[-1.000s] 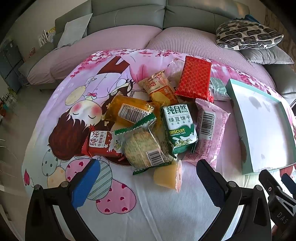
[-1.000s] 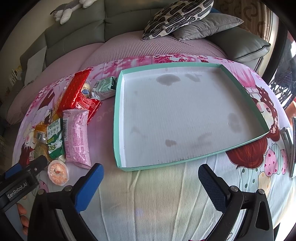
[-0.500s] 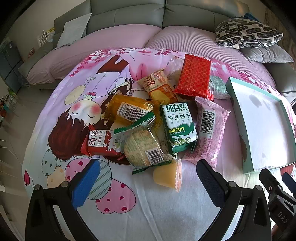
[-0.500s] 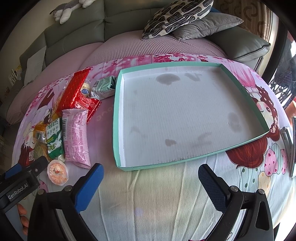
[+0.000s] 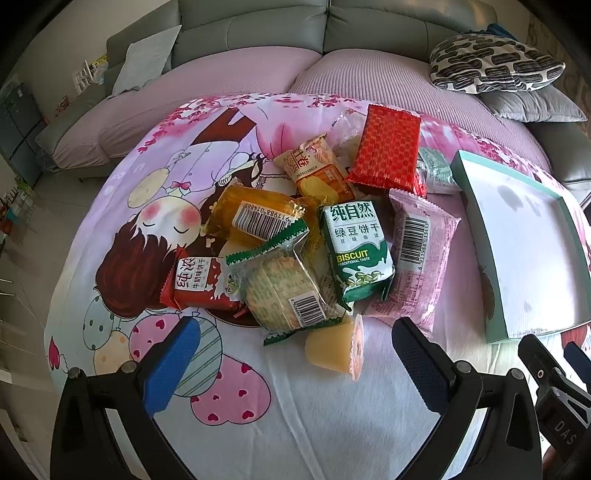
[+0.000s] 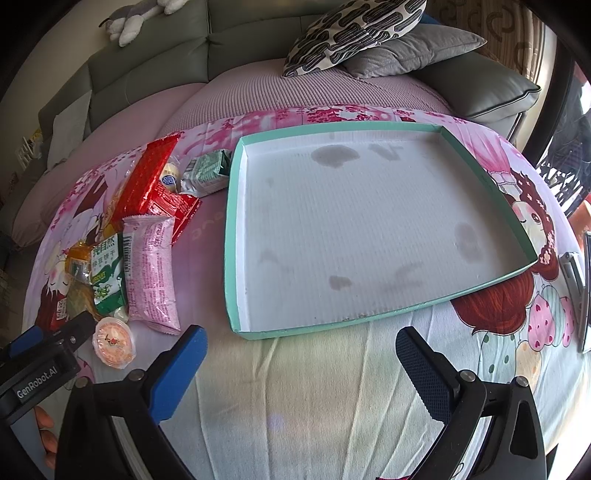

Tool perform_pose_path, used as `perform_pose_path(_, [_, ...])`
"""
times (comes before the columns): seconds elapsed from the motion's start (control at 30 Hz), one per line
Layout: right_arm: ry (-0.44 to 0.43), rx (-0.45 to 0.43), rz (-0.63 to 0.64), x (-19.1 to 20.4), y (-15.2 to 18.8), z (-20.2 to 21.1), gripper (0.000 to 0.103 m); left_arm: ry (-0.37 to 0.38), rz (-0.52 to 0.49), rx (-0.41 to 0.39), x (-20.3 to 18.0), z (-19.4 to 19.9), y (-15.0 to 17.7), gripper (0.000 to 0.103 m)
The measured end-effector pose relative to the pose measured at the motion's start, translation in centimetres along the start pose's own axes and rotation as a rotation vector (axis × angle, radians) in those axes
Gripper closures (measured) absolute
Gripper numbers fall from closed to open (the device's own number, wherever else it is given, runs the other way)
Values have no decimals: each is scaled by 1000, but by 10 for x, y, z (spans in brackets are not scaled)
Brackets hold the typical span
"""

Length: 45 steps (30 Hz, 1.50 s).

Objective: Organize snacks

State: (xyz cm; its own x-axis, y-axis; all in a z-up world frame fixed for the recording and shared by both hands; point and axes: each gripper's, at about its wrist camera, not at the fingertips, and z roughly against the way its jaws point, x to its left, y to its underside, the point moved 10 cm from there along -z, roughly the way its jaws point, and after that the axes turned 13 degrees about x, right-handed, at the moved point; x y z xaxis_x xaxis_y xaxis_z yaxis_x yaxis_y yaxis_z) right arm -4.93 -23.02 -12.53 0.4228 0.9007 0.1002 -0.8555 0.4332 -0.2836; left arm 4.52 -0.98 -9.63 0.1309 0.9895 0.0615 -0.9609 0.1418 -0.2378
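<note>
A heap of snack packs lies on a cartoon-print cloth. It holds a green biscuit pack (image 5: 356, 251), a pink pack (image 5: 419, 254), a red pack (image 5: 388, 147), a clear cracker pack (image 5: 284, 288) and a jelly cup (image 5: 338, 349) nearest me. My left gripper (image 5: 295, 362) is open and empty just short of the jelly cup. A teal-rimmed white tray (image 6: 236, 236) lies empty to the right of the heap. My right gripper (image 6: 301, 365) is open and empty in front of the tray's near edge.
A grey sofa (image 5: 258, 29) with pink cushions and a patterned pillow (image 6: 351, 26) stands behind the cloth-covered surface. A metal object (image 6: 576, 273) lies at the right edge. The left gripper's body (image 6: 40, 365) shows at the lower left of the right wrist view.
Both grippers stay open and have hardly moved. The left wrist view has crept slightly toward the heap. Nothing was picked up.
</note>
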Motion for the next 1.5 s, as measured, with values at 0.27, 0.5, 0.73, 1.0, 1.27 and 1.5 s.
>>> perform_pose_path(0.27, [-8, -8, 4, 1, -1, 0, 0, 12, 42, -22, 8, 5, -4, 0])
perform_pose_path(0.5, [-147, -92, 102, 41, -8, 15, 0, -31, 243, -150, 66, 22, -19, 0])
perform_pose_path(0.73, [-230, -97, 202, 92, -12, 11, 0, 30, 294, -139, 84, 11, -25, 0])
perform_pose_path(1.0, [-233, -62, 243, 119, -19, -12, 11, 120, 239, 16, 55, -20, -21, 1])
perform_pose_path(1.27, [-235, 18, 276, 135, -21, -48, 38, 237, 263, 152, 35, -57, -19, 22])
perform_pose_path(1.5, [-272, 28, 272, 141, -26, -57, 56, 296, 283, 176, 27, -66, -17, 45])
